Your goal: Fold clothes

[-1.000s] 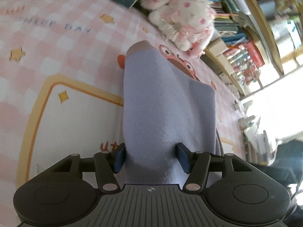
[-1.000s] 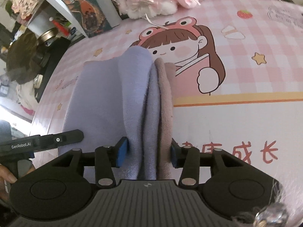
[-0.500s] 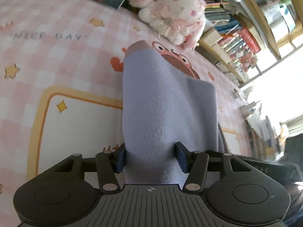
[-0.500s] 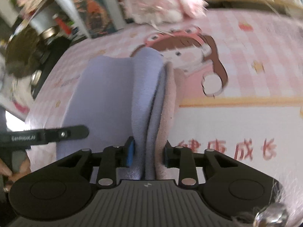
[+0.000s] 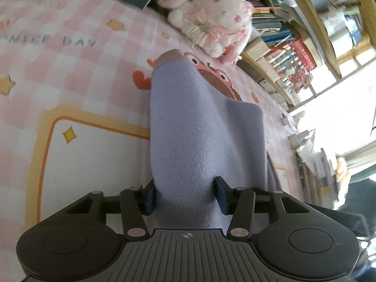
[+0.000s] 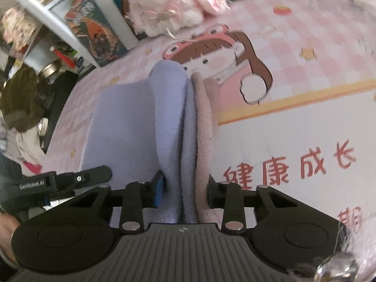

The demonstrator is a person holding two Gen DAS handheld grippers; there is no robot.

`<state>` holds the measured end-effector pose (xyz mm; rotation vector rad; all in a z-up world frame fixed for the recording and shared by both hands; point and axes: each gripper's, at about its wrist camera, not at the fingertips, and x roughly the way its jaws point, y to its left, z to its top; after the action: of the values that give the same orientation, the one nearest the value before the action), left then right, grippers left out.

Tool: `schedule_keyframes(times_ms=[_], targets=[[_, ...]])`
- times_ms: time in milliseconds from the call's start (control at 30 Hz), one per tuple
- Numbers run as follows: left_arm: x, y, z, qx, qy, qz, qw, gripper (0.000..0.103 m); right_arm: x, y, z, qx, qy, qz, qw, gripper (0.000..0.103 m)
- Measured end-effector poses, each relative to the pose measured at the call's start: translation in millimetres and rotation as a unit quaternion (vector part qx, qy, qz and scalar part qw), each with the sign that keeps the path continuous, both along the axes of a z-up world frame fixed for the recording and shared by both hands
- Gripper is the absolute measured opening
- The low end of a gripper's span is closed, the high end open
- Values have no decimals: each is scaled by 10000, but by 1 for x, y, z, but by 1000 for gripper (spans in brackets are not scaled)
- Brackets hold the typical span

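Observation:
A lavender fleece garment [image 5: 202, 127] with a dusty pink edge [image 6: 203, 117] is held up over a pink checked cartoon mat [image 5: 70, 75]. My left gripper [image 5: 185, 198] is shut on a thick fold of the lavender cloth, which bulges forward between the fingers. My right gripper [image 6: 185, 191] is shut on another bunched part of the same garment [image 6: 141, 122], lavender layers on the left and pink layer on the right. The left gripper's black body [image 6: 63, 182] shows at the right wrist view's lower left.
A white and pink plush toy [image 5: 211, 21] lies at the mat's far edge, also in the right wrist view [image 6: 174, 4]. Bookshelves [image 5: 293, 35] stand behind it. A book [image 6: 98, 33] and clutter stand at the mat's left side.
Both grippers keep their hold on the garment. The views have shifted and tilted a little, so the cloth has been carried slightly over the mat.

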<state>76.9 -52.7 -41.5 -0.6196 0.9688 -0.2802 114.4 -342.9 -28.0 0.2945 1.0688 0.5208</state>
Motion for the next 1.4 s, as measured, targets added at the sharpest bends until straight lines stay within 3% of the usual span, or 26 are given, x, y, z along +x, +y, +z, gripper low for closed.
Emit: schedule_keyframes(times_ms=[267,600,1033,1400], targets=[[-25,-16,30,462,-450,96,9979,46,-25,-3,25,-23,-658,321,9973,25],[-53,-55,54,1060,-667,455,9911,46,-32,-25,34,111,-847,765,9934,25],[-76,-82,53,1176,-440,642,9900,47,-49,-51,26,213,-720,947,9927,25],[-75,-69,49,1190,-387,459,9911,47,-56,-43,24,132,-620,883,9941,25]])
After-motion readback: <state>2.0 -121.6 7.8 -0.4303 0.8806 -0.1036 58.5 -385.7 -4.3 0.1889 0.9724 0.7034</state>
